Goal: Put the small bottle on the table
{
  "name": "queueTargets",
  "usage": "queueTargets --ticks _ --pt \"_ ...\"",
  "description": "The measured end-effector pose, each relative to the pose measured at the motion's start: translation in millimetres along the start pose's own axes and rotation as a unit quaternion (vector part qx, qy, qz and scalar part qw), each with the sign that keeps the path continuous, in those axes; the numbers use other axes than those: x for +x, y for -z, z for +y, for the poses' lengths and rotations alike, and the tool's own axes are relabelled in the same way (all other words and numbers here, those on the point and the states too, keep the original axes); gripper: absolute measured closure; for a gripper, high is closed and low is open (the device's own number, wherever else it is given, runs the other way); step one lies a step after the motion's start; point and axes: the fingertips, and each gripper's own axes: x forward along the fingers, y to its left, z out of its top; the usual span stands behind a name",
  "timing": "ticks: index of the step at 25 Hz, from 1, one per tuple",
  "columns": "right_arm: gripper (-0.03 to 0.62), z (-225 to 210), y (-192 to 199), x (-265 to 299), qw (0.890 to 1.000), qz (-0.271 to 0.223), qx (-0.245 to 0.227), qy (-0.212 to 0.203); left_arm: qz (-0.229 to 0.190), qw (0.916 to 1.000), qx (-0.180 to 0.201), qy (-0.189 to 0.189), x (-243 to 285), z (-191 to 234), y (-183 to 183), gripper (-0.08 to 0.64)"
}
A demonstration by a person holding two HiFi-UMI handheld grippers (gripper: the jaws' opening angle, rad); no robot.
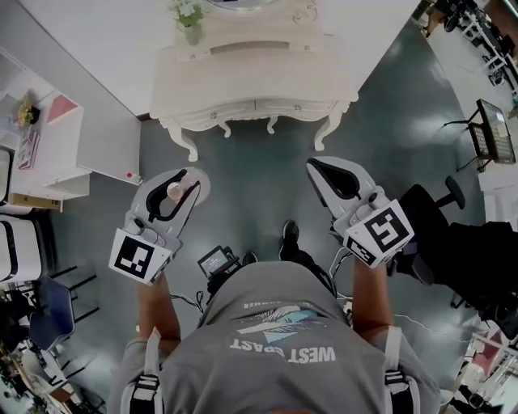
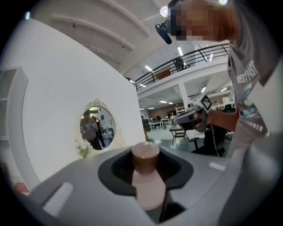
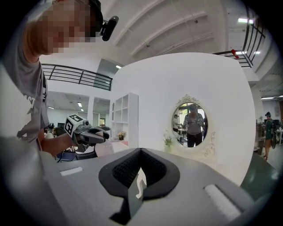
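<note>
The small bottle (image 1: 174,192) is pale pink with a round brown cap (image 2: 145,154). It stands upright between the jaws of my left gripper (image 1: 180,190), which is shut on it. In the left gripper view the bottle (image 2: 149,187) fills the gap of the dark pads. My right gripper (image 1: 325,173) is held level with the left one, its jaws closed together with nothing in them (image 3: 138,178). Both hang over the dark floor, well short of the white dressing table (image 1: 251,81) ahead.
A small vase of flowers (image 1: 190,24) stands on the table's back left, under an oval wall mirror (image 3: 191,123). A white shelf unit (image 1: 48,145) is at the left, a black office chair (image 1: 437,210) and a monitor stand (image 1: 494,133) at the right.
</note>
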Motion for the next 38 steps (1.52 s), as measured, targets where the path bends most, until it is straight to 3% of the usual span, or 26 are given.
queueTargets --ticks 24,29,38 --pt "0.591 -138.7 1.8 27.0 0.996 -0.017 0.005 -0.092 0.029 0.9965 -0.004 -0.078 121.2 0.3 -31.6 0.446" --pt "0.591 -166.1 10.3 17.0 0.995 -0.018 0.007 -0.094 0.029 0.9958 -0.009 -0.087 146.0 -8.4 -34.8 0.446" --pt "0.591 -192.3 19.5 12.3 0.997 -0.012 0.021 -0.075 0.027 0.9973 -0.010 -0.068 177.5 -5.2 -39.1 0.446"
